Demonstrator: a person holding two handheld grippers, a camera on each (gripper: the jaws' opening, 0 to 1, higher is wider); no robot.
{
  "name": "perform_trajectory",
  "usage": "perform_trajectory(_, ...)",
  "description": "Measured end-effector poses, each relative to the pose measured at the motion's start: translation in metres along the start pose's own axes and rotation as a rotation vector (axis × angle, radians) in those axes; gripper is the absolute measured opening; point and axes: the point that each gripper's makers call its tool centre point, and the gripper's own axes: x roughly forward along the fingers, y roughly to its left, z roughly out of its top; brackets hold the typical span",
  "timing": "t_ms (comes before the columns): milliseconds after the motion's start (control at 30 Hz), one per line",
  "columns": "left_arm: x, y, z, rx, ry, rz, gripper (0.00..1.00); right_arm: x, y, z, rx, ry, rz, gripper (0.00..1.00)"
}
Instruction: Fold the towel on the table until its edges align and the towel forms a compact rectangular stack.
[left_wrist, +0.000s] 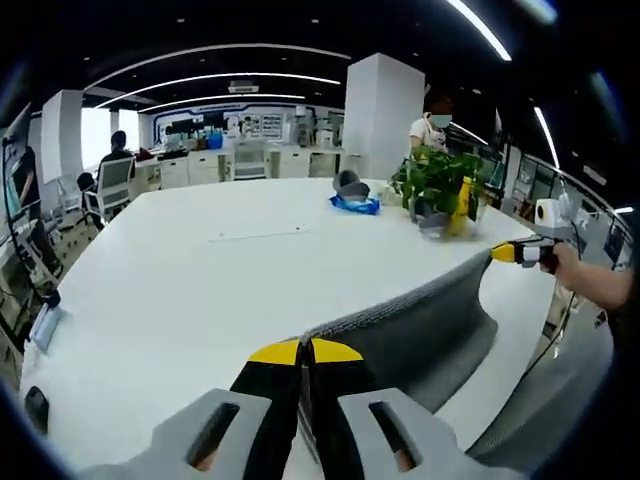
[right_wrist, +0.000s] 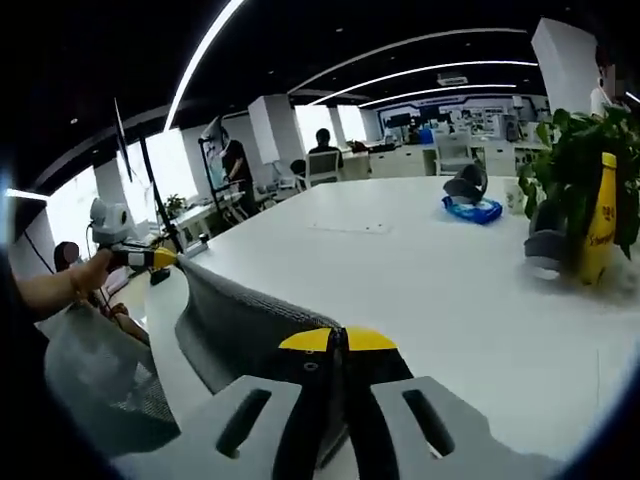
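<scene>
A grey towel (left_wrist: 420, 325) is stretched in the air above the white table (left_wrist: 190, 290), held by two corners. My left gripper (left_wrist: 305, 352), with yellow tips, is shut on one corner at the bottom of the left gripper view. The right gripper (left_wrist: 505, 253) appears at the right there, shut on the far corner, with a hand behind it. In the right gripper view the towel (right_wrist: 250, 320) runs from my right gripper (right_wrist: 338, 342), shut on its corner, to the left gripper (right_wrist: 163, 258) at the left. The towel's lower part hangs toward the table edge.
A potted plant (left_wrist: 435, 180) with a yellow bottle (right_wrist: 598, 215) stands on the table, beside a blue and grey object (left_wrist: 354, 197). A flat white strip (left_wrist: 258, 233) lies mid-table. A mesh chair (right_wrist: 95, 385) sits at the near edge. People sit and stand at desks beyond.
</scene>
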Motion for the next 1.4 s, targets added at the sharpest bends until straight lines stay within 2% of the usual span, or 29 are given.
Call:
perform_trajectory(300,0.009,0.001,-0.011,-0.011,0.029,-0.008,0.02,0.006,-0.003,-0.011,0.011,0.039,-0.003,0.0)
perform_trajectory(800,0.026,0.007,-0.025,-0.029,0.06,-0.008,0.02,0.025,-0.018,-0.019,-0.004,0.093,0.009,0.0)
perform_trajectory(933,0.031,0.009,-0.03,-0.018,0.055,0.001,0.02,0.028,-0.022,-0.022,-0.006,0.106,0.008,0.0)
perform_trajectory(1133,0.035,0.011,-0.036,-0.061,0.026,-0.012,0.02,0.029,-0.024,-0.026,-0.039,0.133,0.009,0.0)
perform_trajectory(1267,0.039,0.009,-0.033,0.005,0.018,-0.01,0.02,0.031,-0.026,-0.029,-0.047,0.142,-0.005,0.0)
perform_trajectory(1400,0.044,0.009,-0.037,0.045,0.024,0.0,0.02,0.032,-0.025,-0.034,-0.052,0.145,-0.02,0.0)
